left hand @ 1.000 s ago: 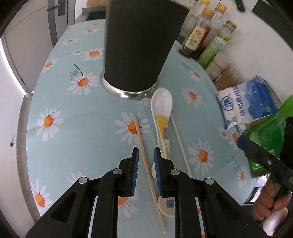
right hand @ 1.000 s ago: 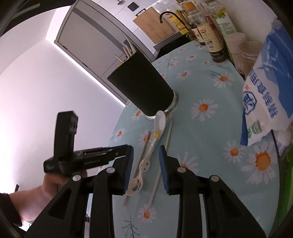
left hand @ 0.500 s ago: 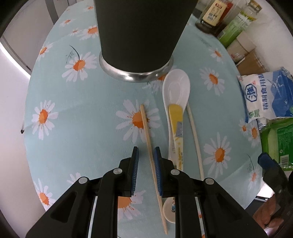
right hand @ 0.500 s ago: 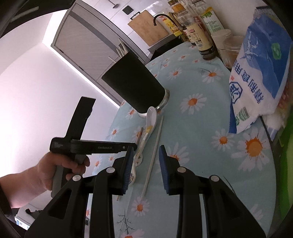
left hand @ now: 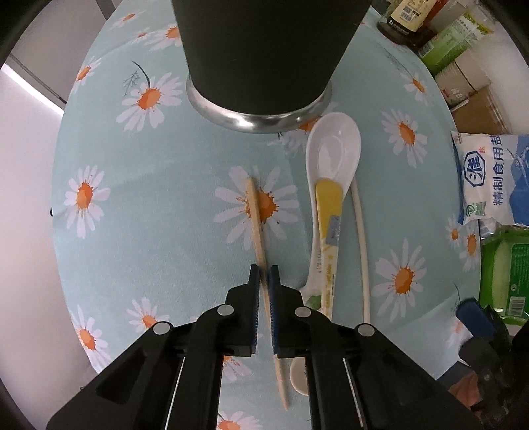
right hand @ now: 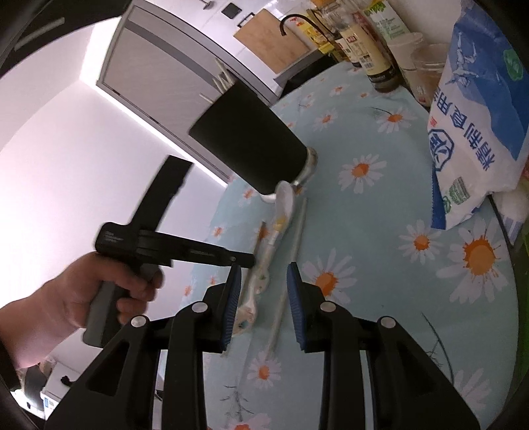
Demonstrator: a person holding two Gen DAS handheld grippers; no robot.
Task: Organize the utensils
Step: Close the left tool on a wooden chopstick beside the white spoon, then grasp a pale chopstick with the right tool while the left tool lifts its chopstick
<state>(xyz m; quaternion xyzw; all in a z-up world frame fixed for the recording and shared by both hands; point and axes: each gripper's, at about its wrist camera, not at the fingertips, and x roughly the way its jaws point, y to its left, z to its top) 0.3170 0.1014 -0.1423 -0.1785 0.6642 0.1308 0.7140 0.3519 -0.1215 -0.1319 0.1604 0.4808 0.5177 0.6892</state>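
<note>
A wooden chopstick lies on the daisy tablecloth in front of the tall black utensil holder. My left gripper points straight down and is shut on this chopstick near its middle. To its right lie a white spoon with a yellow-patterned spoon handle on it, and a white chopstick. My right gripper hovers open above the table with nothing between its pads. Beyond it I see the spoon, the white chopstick and the holder, which has several chopsticks in it.
A blue and white salt bag and a green packet sit at the right edge. Sauce bottles stand behind the holder. A hand grips the left tool's handle. The round table's edge curves close on the left.
My left gripper slid forward and down along the wooden chopstick, and its jaws closed on it. The right gripper stayed almost where it was.
</note>
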